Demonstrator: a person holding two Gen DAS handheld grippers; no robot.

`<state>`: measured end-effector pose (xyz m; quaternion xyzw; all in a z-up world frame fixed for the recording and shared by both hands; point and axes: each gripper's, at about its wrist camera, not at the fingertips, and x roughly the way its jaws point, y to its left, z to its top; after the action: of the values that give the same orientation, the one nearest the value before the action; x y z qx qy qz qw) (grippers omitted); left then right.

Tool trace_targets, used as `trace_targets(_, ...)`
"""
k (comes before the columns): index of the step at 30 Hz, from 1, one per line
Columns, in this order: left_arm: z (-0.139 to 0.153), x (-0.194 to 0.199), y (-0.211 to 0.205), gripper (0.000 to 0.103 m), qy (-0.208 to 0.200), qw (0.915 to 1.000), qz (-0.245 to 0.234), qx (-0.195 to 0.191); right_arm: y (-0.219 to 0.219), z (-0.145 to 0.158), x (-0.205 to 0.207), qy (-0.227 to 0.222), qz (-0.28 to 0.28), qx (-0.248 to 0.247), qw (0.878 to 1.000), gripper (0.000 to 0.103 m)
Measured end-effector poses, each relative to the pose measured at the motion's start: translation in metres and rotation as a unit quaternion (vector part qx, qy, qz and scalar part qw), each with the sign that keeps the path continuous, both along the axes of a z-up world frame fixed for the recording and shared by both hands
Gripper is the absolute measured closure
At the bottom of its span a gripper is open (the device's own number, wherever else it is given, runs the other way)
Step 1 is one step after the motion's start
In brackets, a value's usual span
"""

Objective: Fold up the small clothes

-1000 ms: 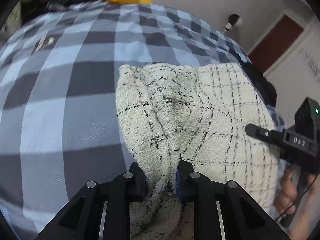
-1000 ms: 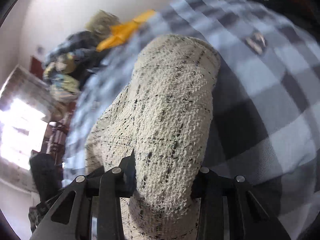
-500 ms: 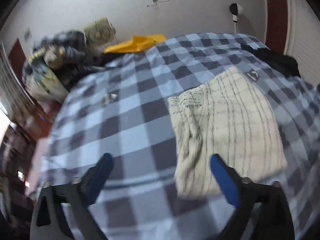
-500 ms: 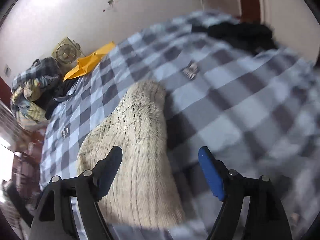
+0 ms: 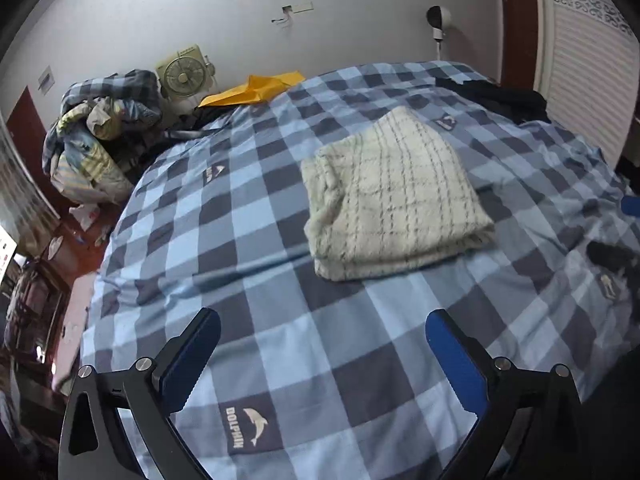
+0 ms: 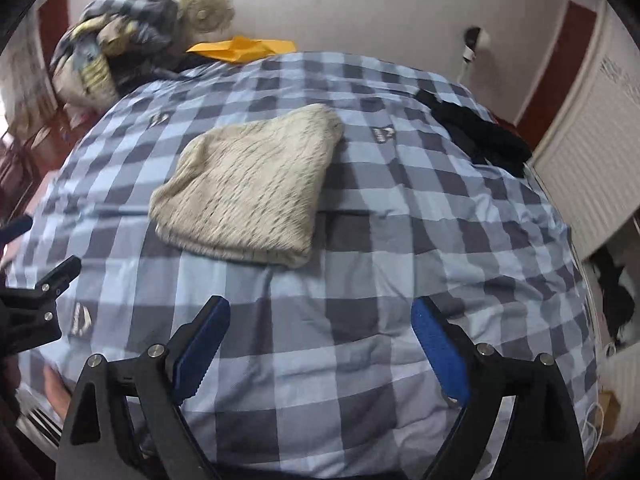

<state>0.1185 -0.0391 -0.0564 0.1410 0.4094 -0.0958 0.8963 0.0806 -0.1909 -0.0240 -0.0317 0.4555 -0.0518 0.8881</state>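
Garment [image 5: 394, 200], cream knit with thin dark check lines, lies folded into a thick rectangle on my bed [image 5: 280, 344], on the blue-and-grey checked cover, toward the far half and nearer the right edge in the left wrist view. In the right wrist view the same piece [image 6: 248, 190] sits around the middle of the cover, its folded edge turned toward me. My left gripper [image 5: 322, 354] hangs over the near part of the bed with its jaws spread as wide as they go, nothing between the blue pads [image 5: 454, 364], well apart from the knit. My right gripper [image 6: 320, 344] is likewise clear of the cloth; its jaws are opening, and only bare checked cover shows between them. A black garment [image 6: 480, 132] is bunched near the far right corner of the bed. At the far edge lies a yellow envelope [image 5: 256, 90], with a small fan [image 5: 185, 76] against the wall behind it and a heap of bedding [image 5: 96, 140] off the far left corner. My left gripper also shows at the left border of the right wrist view [image 6: 36, 300].
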Motion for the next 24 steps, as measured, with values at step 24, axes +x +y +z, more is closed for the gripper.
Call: trace_targets(24, -0.006, 0.015, -0.003, 0.0, -0.017, 0.9996, 0.023, 0.003, -0.003, -0.048, 0.007, -0.045, -0.018, 0.01, 0.999, 0.013)
